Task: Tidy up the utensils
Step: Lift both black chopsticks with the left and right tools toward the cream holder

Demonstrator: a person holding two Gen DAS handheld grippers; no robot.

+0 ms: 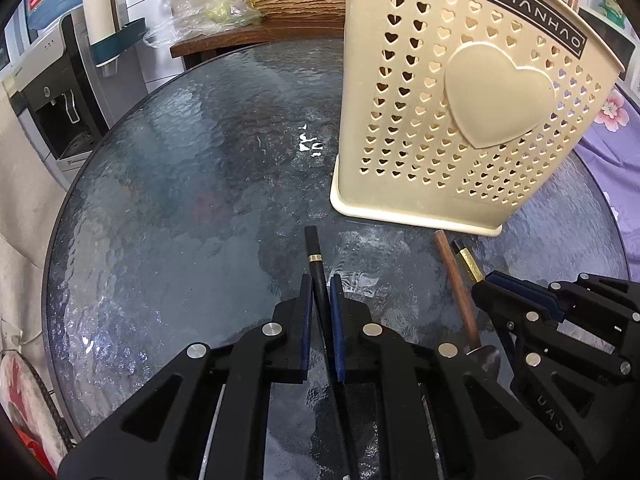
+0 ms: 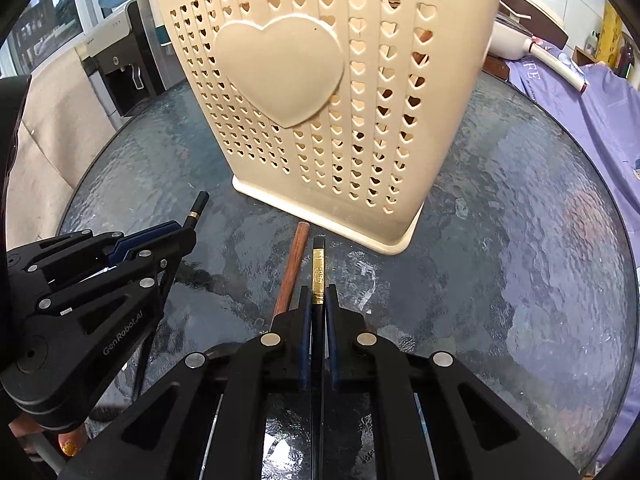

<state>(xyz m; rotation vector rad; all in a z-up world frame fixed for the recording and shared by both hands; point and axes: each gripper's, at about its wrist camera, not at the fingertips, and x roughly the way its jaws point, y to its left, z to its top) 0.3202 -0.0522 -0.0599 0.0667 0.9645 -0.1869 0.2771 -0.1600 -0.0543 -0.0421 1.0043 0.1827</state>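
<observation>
A beige utensil holder (image 1: 460, 100) with heart-shaped holes stands on the round glass table (image 1: 180, 180). My left gripper (image 1: 320, 280) is shut on a slim black handle with a gold ring (image 1: 313, 244), whose end points toward the holder. My right gripper (image 2: 319, 290) is shut on a black handle with a gold band (image 2: 319, 268), just in front of the holder (image 2: 320, 100). A wooden-handled utensil (image 2: 292, 268) lies on the glass right beside it, on its left. The two grippers sit side by side; the left gripper (image 2: 182, 230) shows in the right wrist view.
A water dispenser (image 1: 52, 92) stands beyond the table's left edge. A wooden side table (image 1: 256, 38) with a woven basket and plastic bags is behind. Purple flowered cloth (image 2: 592, 120) lies past the right rim. Utensil handles stick out of the holder's top.
</observation>
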